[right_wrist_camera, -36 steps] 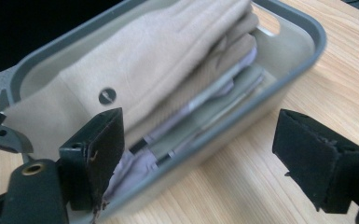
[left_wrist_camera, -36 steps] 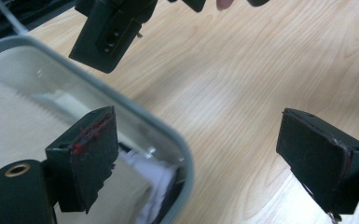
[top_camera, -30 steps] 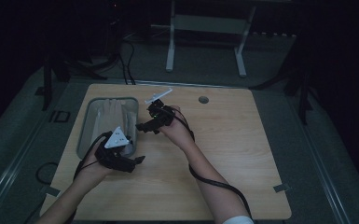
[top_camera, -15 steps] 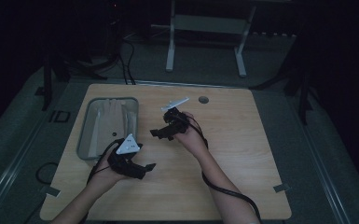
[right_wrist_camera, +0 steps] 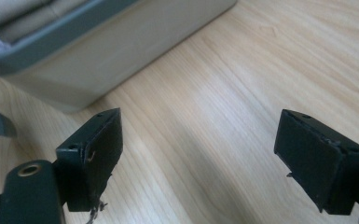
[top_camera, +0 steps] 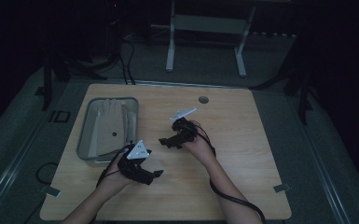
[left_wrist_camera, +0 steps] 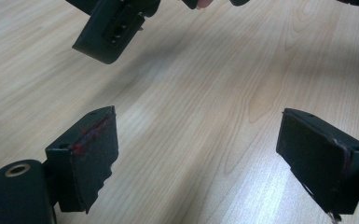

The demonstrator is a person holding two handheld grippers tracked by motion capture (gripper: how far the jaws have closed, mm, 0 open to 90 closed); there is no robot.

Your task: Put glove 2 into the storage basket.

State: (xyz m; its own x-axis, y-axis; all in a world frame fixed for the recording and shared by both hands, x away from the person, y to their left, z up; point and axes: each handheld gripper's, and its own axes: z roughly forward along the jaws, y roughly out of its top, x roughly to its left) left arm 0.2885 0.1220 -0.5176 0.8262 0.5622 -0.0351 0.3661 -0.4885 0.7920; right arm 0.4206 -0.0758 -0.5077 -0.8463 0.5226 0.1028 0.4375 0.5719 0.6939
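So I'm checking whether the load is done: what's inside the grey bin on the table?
The grey bin holds flat beige fabric, seemingly folded, with a small dark spot. Anything beneath the fabric is covered, so whether more lies under it cannot be told.

A dim lab or recording room set up as a test station. A bare light-wood counter [top_camera: 242,154] with a round cable hole [top_camera: 203,100] stands alone on grey carpet [top_camera: 307,140], with tape marks on the floor [top_camera: 282,188] near its right corner. Cables [top_camera: 126,60] trail across the floor at the far left, beside dark stands [top_camera: 46,79]. Beyond the far edge is a white metal frame [top_camera: 205,28] on legs. A grey bin [top_camera: 86,140] sits on the counter's left.
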